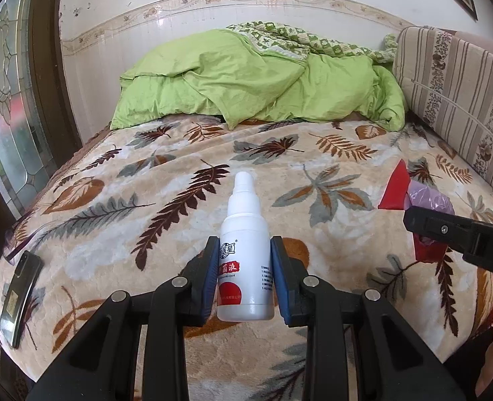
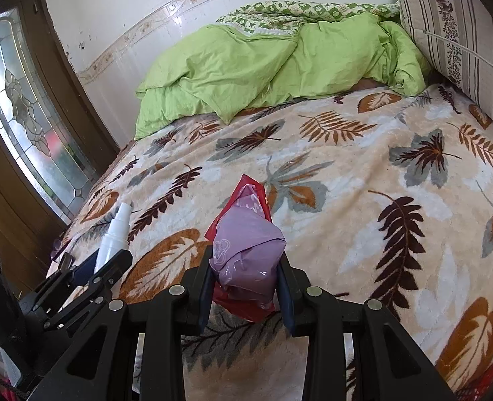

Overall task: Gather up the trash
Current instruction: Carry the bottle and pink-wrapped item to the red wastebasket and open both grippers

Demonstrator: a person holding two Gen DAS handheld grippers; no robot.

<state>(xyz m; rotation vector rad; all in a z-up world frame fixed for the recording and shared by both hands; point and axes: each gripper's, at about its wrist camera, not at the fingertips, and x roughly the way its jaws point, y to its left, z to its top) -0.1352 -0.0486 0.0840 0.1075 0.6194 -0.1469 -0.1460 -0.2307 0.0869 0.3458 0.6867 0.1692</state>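
We see the left hand-held gripper [image 1: 243, 279] closed around a white spray bottle [image 1: 245, 260], nozzle pointing away, above the leaf-patterned blanket [image 1: 186, 173] on the bed. The right hand-held gripper [image 2: 246, 287] clamps a bundle of trash — a purple wrapper [image 2: 246, 257] over a red packet [image 2: 246, 187]. A phone [image 1: 20, 295] lies at the blanket's left edge — green bedding [image 1: 246, 83] is heaped at the far end.

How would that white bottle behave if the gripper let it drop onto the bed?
The bottle is round and smooth, so it would probably roll a little, though the plush blanket should stop it soon. It looks like small plastic, likely light and unlikely to break. The left gripper pinches its curved sides, so it might slip if squeezed loosely.
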